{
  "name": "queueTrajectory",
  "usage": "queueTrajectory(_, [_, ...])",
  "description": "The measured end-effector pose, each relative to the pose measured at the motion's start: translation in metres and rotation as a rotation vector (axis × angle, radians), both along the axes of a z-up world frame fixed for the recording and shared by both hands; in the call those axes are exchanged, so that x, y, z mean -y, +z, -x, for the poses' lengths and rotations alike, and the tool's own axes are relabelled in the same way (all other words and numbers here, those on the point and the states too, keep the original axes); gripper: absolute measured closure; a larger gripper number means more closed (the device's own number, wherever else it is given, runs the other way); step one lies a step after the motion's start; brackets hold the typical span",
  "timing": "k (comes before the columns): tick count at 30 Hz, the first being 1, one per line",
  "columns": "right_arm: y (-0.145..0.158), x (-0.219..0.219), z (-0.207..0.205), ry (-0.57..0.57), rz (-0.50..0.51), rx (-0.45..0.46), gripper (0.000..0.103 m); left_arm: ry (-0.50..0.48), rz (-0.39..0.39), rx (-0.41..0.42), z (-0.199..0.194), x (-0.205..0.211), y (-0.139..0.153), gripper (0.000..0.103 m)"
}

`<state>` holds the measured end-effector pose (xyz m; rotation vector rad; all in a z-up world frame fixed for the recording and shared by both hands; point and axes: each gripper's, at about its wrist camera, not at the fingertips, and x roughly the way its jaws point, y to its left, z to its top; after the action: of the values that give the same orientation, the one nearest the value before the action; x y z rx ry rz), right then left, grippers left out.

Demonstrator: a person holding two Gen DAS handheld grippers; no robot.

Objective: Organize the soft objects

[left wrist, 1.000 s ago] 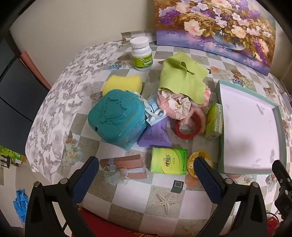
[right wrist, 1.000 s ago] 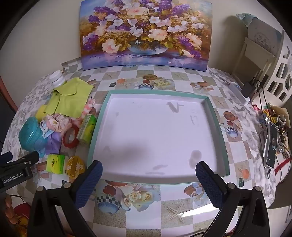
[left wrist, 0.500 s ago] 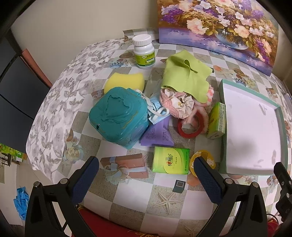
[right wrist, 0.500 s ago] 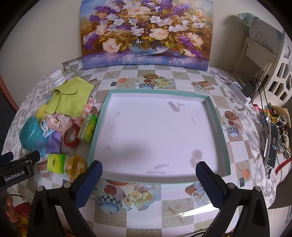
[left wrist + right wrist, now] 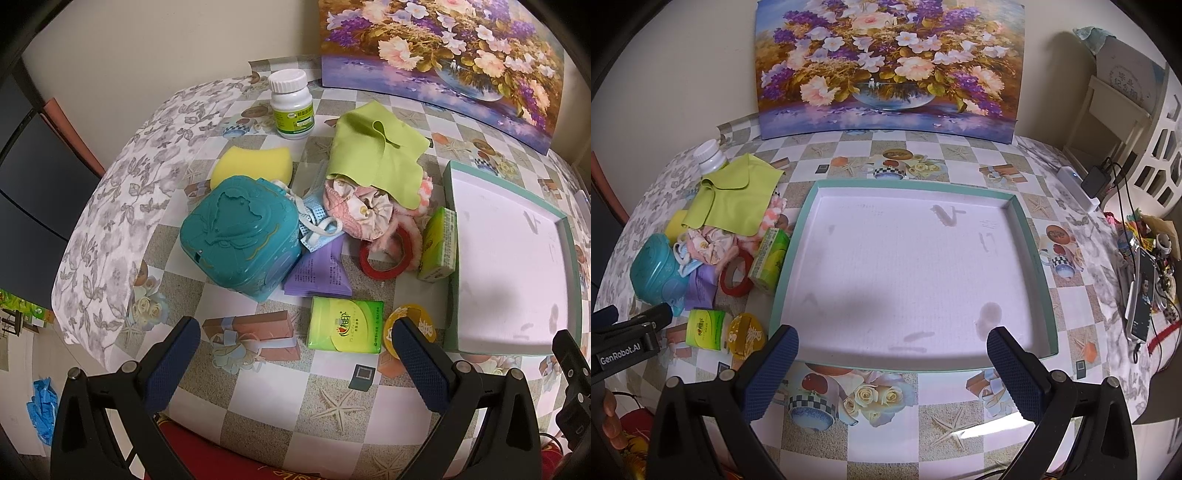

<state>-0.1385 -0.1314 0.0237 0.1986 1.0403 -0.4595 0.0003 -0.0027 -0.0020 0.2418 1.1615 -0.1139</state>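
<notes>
Plainly, nothing has been sorted yet; places below are given relative to the tray.
Landmark: the shallow white tray (image 5: 1027,236) with a teal rim lies empty on the checked surface (image 5: 960,155).
Far left of the tray: a hard teal box (image 5: 240,232) with a yellow sponge (image 5: 251,164) behind it and a white pill bottle (image 5: 291,105) beyond that.
Left of the tray: a green cloth (image 5: 373,158) draped over a bunch of pink scrunchies (image 5: 358,210), with a face mask (image 5: 317,225) and a purple packet (image 5: 319,273) tucked against the box.
Just left of the tray: a red tape ring (image 5: 382,264), and a green tissue pack on edge (image 5: 437,243) that seems to touch the rim.
Near-left corner of the tray: a flat green tissue pack (image 5: 345,325) beside a yellow jelly cup (image 5: 410,326).
Left tool (image 5: 295,363): spread wide and empty, poised short of the flat pack.
Right tool (image 5: 892,369): spread wide and empty, at the tray's near rim.
Progress: I judge the task barely begun; cloth, scrunchies, sponge, mask and tissue packs all remain outside the tray.
Left view only: the sponge in full and the bottle's label.
Right view only: the whole tray floor and a phone (image 5: 1141,299) far to its right.
</notes>
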Motion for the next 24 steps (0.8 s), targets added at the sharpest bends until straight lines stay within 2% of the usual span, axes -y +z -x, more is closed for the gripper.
queueTrajectory(24, [0.0011, 0.0003, 0.0001, 0.0, -0.001, -0.003, 0.0, 0.017, 0.012, -0.004, -0.0008, -0.0014, -0.0002, 0.0])
